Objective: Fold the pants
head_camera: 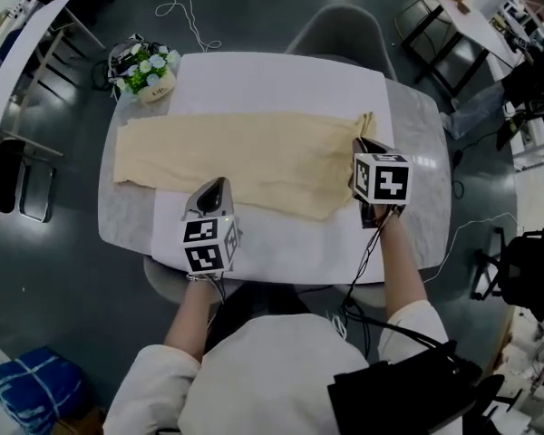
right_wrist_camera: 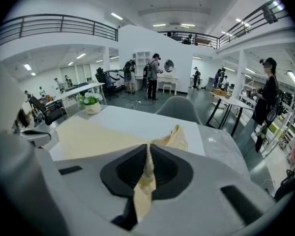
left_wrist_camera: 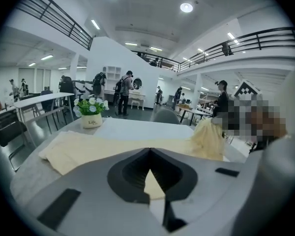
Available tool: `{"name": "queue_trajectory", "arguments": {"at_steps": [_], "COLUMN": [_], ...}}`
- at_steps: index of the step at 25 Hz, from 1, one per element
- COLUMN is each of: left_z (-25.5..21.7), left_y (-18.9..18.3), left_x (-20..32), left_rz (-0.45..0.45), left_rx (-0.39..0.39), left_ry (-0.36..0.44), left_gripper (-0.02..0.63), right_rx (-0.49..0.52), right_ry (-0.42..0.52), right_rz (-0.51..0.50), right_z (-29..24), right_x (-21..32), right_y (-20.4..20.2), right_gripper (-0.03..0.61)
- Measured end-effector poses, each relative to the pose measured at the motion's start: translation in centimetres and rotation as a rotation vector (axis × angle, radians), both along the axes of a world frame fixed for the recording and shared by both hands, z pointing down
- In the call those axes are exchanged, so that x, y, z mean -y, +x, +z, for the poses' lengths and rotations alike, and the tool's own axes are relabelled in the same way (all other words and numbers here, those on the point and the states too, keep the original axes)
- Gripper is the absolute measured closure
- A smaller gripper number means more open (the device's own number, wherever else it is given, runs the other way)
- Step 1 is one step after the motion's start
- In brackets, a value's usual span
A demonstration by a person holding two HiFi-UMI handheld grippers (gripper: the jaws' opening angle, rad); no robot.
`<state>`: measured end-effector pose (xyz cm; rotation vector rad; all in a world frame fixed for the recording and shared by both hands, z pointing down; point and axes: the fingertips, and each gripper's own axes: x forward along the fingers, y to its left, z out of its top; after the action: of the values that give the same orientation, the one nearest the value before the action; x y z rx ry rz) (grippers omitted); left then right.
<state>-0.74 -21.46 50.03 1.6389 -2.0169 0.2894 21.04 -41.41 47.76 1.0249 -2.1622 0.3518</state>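
Pale yellow pants [head_camera: 254, 152] lie stretched left to right across a white sheet [head_camera: 281, 80] on the grey table [head_camera: 417, 125]. My left gripper [head_camera: 216, 185] is at the pants' near edge, about midway along, and a triangle of yellow cloth [left_wrist_camera: 150, 183] shows between its closed jaws. My right gripper [head_camera: 363, 145] is at the right end, shut on a strip of the fabric [right_wrist_camera: 145, 181] that runs up through its jaws. The cloth at that end is bunched and lifted [left_wrist_camera: 209, 139]. The rest of the pants [right_wrist_camera: 98, 136] still lies flat.
A small pot of white flowers [head_camera: 148, 71] stands at the table's far left corner, just beyond the pants. A grey chair [head_camera: 340, 30] is tucked in at the far side. A white cable [head_camera: 186, 12] lies on the floor behind.
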Motion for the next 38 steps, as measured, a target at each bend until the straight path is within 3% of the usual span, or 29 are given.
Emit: {"name": "queue_trajectory", "arguments": {"at_steps": [7,22,38], "left_z": [-1.1,-3.9,-2.8], "left_y": [-6.0,-14.1,-24.8], "left_x": [-3.9,-11.1,-19.0], "left_rz": [-0.093,-0.208,-0.342], "left_rx": [0.016,0.01,0.011], "left_ry": [0.011,0.066,0.04], "left_gripper": [0.609,0.609,0.609], "right_rx": [0.02,0.083,0.096], "right_ry": [0.007,-0.025,-0.061], "right_rz": [-0.105,-0.212,-0.362], "right_z": [-1.3,-3.8,-3.0], "right_x": [-3.3,-10.4,-17.0], "right_y": [-8.8,-21.1,-36.7], "right_gripper": [0.565,0.565,0.565]}}
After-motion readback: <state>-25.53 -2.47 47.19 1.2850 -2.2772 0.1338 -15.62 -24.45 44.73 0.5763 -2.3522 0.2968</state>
